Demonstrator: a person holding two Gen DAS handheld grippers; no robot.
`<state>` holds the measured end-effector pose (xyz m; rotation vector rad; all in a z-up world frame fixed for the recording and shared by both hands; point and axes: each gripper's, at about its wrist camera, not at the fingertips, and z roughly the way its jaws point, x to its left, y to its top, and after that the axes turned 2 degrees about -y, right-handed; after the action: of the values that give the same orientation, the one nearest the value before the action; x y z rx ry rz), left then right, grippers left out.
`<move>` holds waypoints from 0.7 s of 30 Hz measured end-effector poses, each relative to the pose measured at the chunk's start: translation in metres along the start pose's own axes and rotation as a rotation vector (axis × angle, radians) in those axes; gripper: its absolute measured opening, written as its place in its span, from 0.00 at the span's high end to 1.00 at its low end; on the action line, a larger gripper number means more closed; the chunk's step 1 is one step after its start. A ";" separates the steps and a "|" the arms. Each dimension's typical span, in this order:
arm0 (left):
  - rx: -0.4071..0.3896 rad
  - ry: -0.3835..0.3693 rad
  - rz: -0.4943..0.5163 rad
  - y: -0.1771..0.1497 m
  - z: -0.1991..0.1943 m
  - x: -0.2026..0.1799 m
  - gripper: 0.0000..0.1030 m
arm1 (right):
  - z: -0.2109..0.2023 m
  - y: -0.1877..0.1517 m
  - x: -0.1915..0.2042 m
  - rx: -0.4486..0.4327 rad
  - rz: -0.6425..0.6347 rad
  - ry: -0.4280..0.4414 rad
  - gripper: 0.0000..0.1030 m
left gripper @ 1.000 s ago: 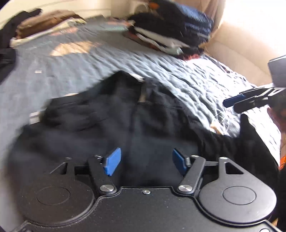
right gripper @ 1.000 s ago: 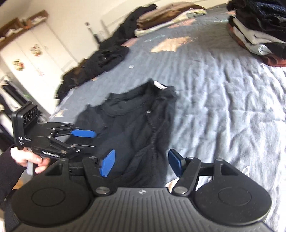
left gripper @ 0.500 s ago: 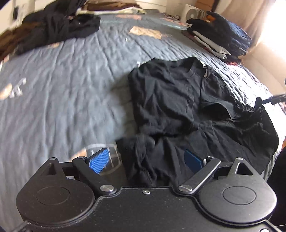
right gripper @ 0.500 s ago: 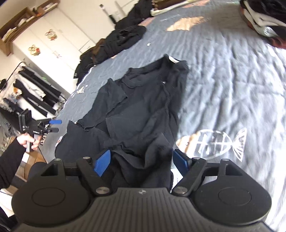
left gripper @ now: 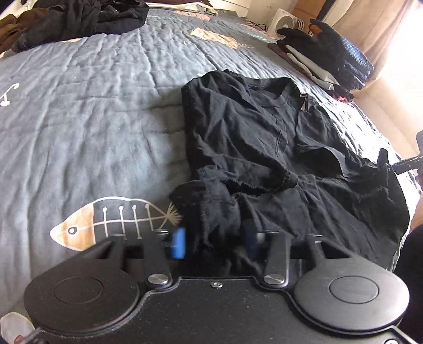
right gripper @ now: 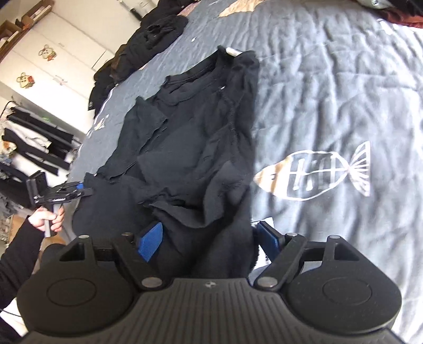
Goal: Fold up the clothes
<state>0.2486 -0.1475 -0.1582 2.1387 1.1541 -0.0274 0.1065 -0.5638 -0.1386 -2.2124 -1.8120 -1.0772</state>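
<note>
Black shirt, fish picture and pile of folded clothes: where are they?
black shirt (left gripper: 238,132): left wrist view, on its chest.
fish picture (left gripper: 116,222): left wrist view, on its ribs.
pile of folded clothes (left gripper: 330,53): left wrist view, on its top.

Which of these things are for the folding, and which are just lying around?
For the folding: black T-shirt, crumpled on the quilt; stack of folded clothes; heap of dark clothes, probably waiting.
Just lying about: white wardrobe; hanging clothes; small white fan.

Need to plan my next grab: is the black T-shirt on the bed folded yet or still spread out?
Not neatly folded: the black T-shirt lies loosely on the quilt, one sleeve flopped over, hem bunched and wrinkled.
</note>
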 end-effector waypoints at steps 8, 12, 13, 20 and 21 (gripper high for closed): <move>-0.001 -0.008 0.003 -0.003 -0.005 -0.001 0.75 | 0.014 0.005 0.004 -0.015 -0.006 -0.027 0.24; 0.009 0.012 0.014 -0.003 -0.001 -0.004 0.74 | 0.021 0.009 0.009 -0.024 -0.058 -0.099 0.24; 0.011 0.017 0.015 -0.003 0.000 -0.004 0.74 | 0.022 0.008 0.011 -0.034 -0.090 -0.122 0.24; 0.019 0.029 0.010 -0.005 0.003 -0.002 0.73 | 0.026 0.000 0.024 -0.038 -0.286 -0.133 0.24; 0.021 0.034 0.009 -0.005 0.004 -0.002 0.73 | 0.028 0.000 0.025 -0.033 -0.298 -0.141 0.24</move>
<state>0.2446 -0.1498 -0.1634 2.1698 1.1685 0.0010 0.1205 -0.5296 -0.1458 -2.1321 -2.2557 -1.0236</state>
